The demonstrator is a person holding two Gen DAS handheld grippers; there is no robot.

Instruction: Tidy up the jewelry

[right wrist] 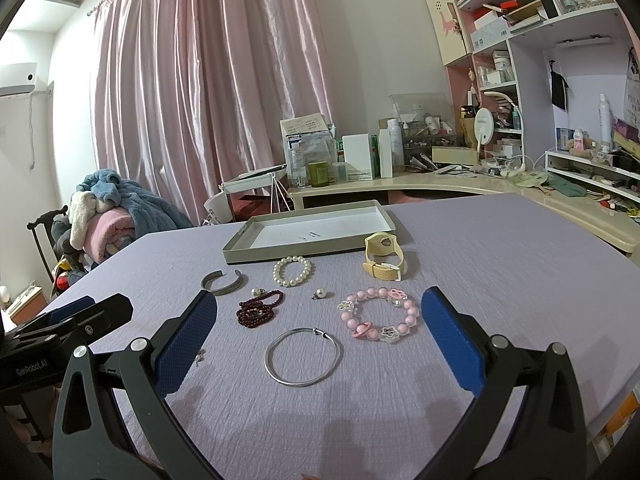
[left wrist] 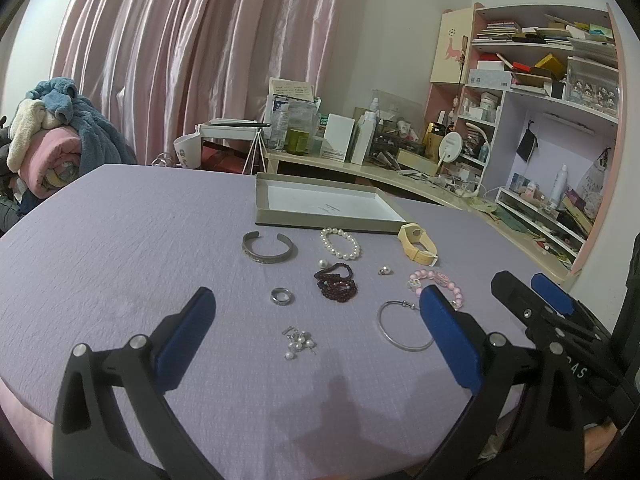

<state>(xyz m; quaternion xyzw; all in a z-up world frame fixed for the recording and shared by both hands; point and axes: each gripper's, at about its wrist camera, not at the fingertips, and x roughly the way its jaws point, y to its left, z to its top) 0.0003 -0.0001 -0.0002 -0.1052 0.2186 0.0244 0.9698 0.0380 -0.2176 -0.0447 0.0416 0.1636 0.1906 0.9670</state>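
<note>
Jewelry lies spread on a lilac tablecloth [left wrist: 120, 248] in front of a shallow grey tray [left wrist: 320, 222], [right wrist: 240, 254]. I see a silver cuff [left wrist: 269, 249], a pearl bracelet [left wrist: 340, 243], a cream watch [left wrist: 416, 242], a dark red bead strand [left wrist: 336, 282], a silver ring [left wrist: 281, 295], small pearl earrings [left wrist: 298, 342], a thin silver bangle [right wrist: 303, 356] and a pink bead bracelet [right wrist: 378, 314]. My left gripper [left wrist: 316, 300] is open and empty above the cloth near the front. My right gripper [right wrist: 318, 304] is open and empty, with the bangle and pink bracelet between its fingers.
A desk [right wrist: 440, 184] with bottles and boxes stands behind the table. Cluttered shelves [left wrist: 560, 100] fill the right. A pile of blankets [left wrist: 60, 140] sits on a chair at the left. Pink curtains hang behind.
</note>
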